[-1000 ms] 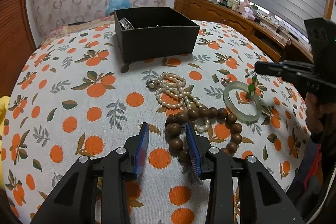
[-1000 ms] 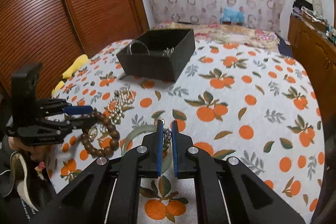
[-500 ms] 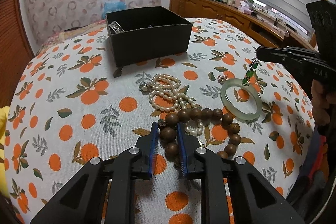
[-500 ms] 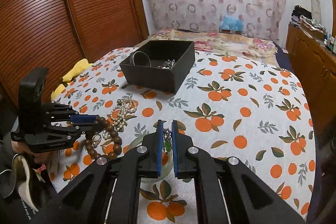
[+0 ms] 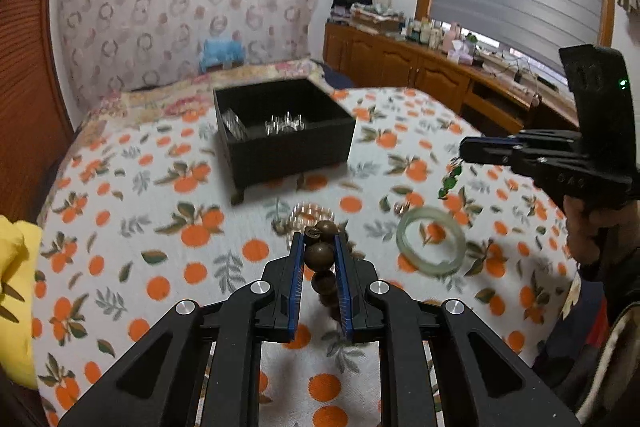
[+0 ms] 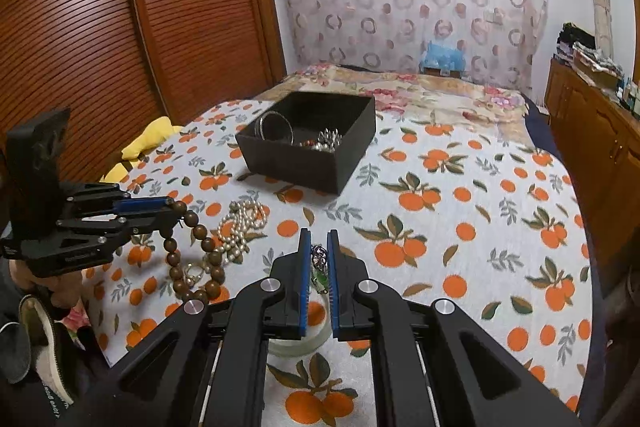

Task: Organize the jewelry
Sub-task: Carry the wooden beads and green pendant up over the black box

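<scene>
- While both grippers carry jewelry above the bed point(image 6: 500, 211), we should lift straight and slowly so that nothing swings loose on the way to the box.
- Our left gripper point(image 5: 318, 247) has its fingers closed on the wooden bead bracelet point(image 6: 192, 251); one bead sits between the pads, and the rest of the loop hangs down, its lower end seemingly touching the cover.
- Our right gripper point(image 6: 318, 259) has its fingers pinched on a small green pendant point(image 5: 450, 181), which dangles below the tips.
- We would raise the bracelet until the whole loop is free, since a ring-like piece lies inside it and the pearl necklace point(image 6: 240, 223) lies just beside it and could snag.
- The jade bangle point(image 5: 431, 241) rests flat on the bed under the right gripper, near the pearls.
- Farther off stands the black box point(image 6: 308, 151), open, with a silver bangle point(image 6: 276, 127) and some small pieces inside; nothing blocks the way to it.
- We judge it best to lower each piece into a bare corner of the box and part the fingers only once it rests there.
</scene>
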A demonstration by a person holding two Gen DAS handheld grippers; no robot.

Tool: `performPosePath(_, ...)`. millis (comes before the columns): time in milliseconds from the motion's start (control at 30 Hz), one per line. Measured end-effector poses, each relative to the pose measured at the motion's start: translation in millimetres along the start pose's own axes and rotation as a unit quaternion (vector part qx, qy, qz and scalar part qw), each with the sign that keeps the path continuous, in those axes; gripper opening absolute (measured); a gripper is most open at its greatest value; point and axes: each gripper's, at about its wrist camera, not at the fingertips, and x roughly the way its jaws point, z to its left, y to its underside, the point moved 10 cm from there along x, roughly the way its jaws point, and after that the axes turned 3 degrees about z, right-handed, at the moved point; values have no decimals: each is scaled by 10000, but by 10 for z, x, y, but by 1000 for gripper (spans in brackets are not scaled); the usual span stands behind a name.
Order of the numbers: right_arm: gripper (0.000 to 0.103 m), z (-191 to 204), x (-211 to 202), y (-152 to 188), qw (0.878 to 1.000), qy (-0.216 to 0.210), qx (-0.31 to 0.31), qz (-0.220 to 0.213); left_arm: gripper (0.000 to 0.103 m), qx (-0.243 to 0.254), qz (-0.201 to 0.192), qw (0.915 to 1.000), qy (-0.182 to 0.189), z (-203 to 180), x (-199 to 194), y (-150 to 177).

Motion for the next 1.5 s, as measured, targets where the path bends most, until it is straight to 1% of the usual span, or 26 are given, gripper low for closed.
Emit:
performPosePath(300,9,58,-55,-274,9997,50,-155,-172,14,70,-403,9992,-5,-6,-304,-296)
performPosePath(567,9,97,31,-508,9993,70,-286,-247,14,165,-687,9973,-210,100,-466,-580)
performPosePath(900,9,87,351,-1032,9987,-30,-321,-389,14,143,-802,9959,-382,288,-349,-911)
performPosePath(1167,9,25,707,-1371,9991,-64,-247,-344,14,161,-820,9952,-516,409,-220,-1212)
performPosePath(1333,10,3,902,-1423,9994,-105,-220,-227,14,251,-873,9941,-587,367,-160,-1422)
performPosePath(1400,10,-10,975,-1398,9995,-232,-124,-168,14,284,-906,9936,-605,347,-155,-1491)
performPosePath(1500,10,-46,1092,-1336,9998,-189,-63,-66,14,305,-940,9932,-616,329,-131,-1590)
